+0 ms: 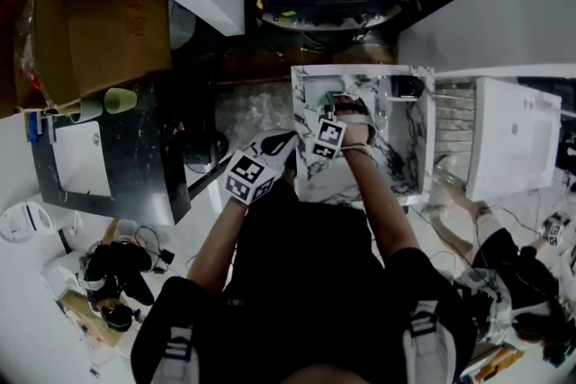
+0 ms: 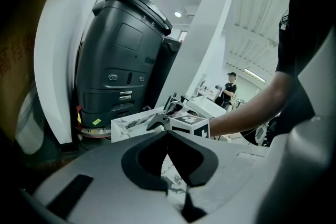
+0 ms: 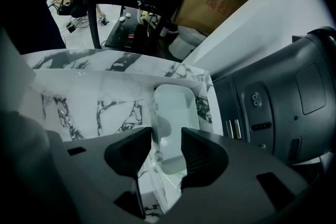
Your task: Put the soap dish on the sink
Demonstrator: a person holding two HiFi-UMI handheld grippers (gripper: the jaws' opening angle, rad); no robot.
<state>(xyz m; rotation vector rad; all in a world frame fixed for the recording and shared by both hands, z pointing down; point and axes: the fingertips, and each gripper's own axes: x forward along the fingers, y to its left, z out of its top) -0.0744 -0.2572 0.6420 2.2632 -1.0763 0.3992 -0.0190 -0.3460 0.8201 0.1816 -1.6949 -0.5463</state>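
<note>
A pale translucent soap dish [image 3: 176,107] lies on the rim of the marbled sink [image 3: 105,97] at its far corner. In the right gripper view my right gripper [image 3: 167,144] stands open, with the dish's near left wall in the gap between the jaws and neither pad pressing on it. From the head view that gripper [image 1: 340,108] reaches over the far left part of the sink [image 1: 405,166] and hides the dish. My left gripper [image 2: 167,134] is shut with nothing in it and hangs [image 1: 286,139] just left of the sink.
A big black machine [image 3: 283,102] stands right behind the sink's corner. A cardboard box [image 1: 99,13] and a black table [image 1: 135,148] are at the left, a white cabinet [image 1: 508,144] at the right. Cables and dark gear [image 1: 112,274] lie on the floor.
</note>
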